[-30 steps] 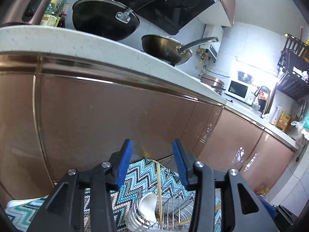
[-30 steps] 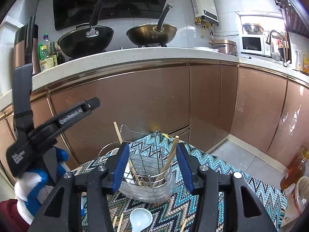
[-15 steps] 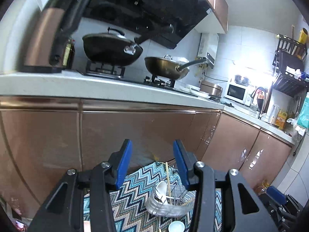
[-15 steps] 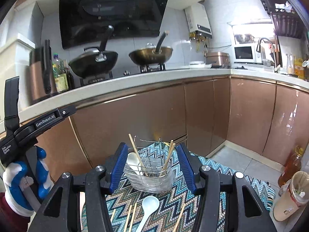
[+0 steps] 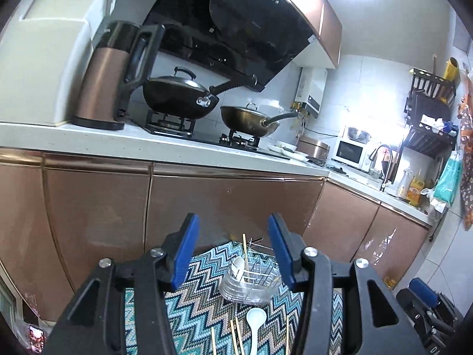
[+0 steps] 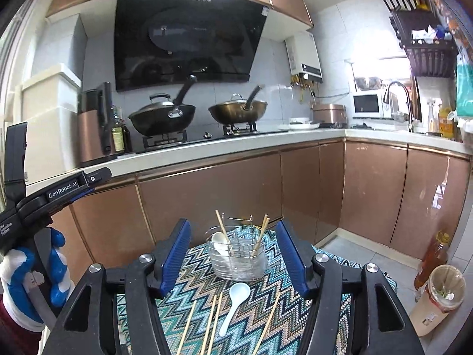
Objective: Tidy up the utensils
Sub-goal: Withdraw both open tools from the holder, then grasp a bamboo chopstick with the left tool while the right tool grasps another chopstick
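Note:
A clear utensil holder with a wire rack [image 6: 238, 259] stands on a zigzag-patterned cloth [image 6: 298, 304]; it also shows in the left wrist view [image 5: 249, 279]. It holds a white spoon [image 6: 219, 241] and a few wooden chopsticks [image 6: 261, 230]. A second white spoon [image 6: 235, 301] lies on the cloth in front of it, with several loose chopsticks [image 6: 214, 319] beside it. My right gripper [image 6: 233, 254] is open and empty, raised well back from the holder. My left gripper [image 5: 233, 251] is open and empty too, held high to the holder's left.
Brown kitchen cabinets [image 6: 236, 189] under a white counter stand behind the cloth, with two woks [image 6: 162, 118] on the stove. A bin [image 6: 437, 293] and an oil bottle [image 6: 431, 257] stand on the floor at the right.
Both grippers have pulled back and up from the holder, which now looks smaller. The spoon and chopsticks on the cloth have come into fuller view. Both stay open.

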### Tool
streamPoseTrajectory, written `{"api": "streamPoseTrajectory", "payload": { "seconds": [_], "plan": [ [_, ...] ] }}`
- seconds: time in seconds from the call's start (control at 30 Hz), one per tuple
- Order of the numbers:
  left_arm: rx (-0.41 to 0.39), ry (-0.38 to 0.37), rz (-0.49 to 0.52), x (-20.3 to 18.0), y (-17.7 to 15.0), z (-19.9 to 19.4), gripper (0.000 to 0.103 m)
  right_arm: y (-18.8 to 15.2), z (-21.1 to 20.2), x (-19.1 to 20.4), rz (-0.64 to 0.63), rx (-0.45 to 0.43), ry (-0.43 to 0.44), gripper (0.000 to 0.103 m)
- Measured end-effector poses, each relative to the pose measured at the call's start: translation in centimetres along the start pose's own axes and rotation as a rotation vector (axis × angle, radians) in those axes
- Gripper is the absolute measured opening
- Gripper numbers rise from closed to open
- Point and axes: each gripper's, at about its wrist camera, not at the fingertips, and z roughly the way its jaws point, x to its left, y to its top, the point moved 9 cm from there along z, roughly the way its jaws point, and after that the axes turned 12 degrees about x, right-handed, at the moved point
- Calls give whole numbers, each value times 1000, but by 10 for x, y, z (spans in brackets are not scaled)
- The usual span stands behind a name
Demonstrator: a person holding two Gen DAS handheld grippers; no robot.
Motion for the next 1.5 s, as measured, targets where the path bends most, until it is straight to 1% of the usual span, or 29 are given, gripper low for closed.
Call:
{"api": "streamPoseTrajectory", "payload": {
  "seconds": [0.1,0.17,0.27,0.4,0.5,0.67,0.77,0.9,1.13,1.3,1.43,1.5],
  "plan": [
    [-13,-11,-3,3,-3,-22,48,0,-15,9,-8,-19,-2,63],
    [-21,-17,-1,4,-3,-32,52,0,-26,16,-16,-34,-6,66],
    [-39,-27,7,5,-3,-50,54,-2,-38,25,-25,-52,-4,68],
    [-58,-38,20,8,-3,-71,56,-5,-50,36,-36,-72,-7,76],
    [-64,-43,24,11,-5,-85,56,-10,-54,40,-38,-76,-3,77],
    [-39,-37,21,19,-11,-91,57,-15,-55,44,-42,-71,1,77],
    [-18,-31,23,22,-15,-87,57,-18,-55,43,-43,-67,-1,78],
    [3,-15,39,23,-22,-79,57,-22,-53,38,-33,-64,-10,86],
    [56,11,53,25,-35,-56,57,-30,-38,23,-6,-33,-11,89],
    [119,24,56,26,-46,-31,57,-38,-27,15,13,-13,-5,89],
    [184,30,72,24,-59,-8,57,-45,-16,6,34,8,10,89],
    [229,30,80,23,-69,6,57,-49,-8,-2,67,22,17,89]
  ]
}}
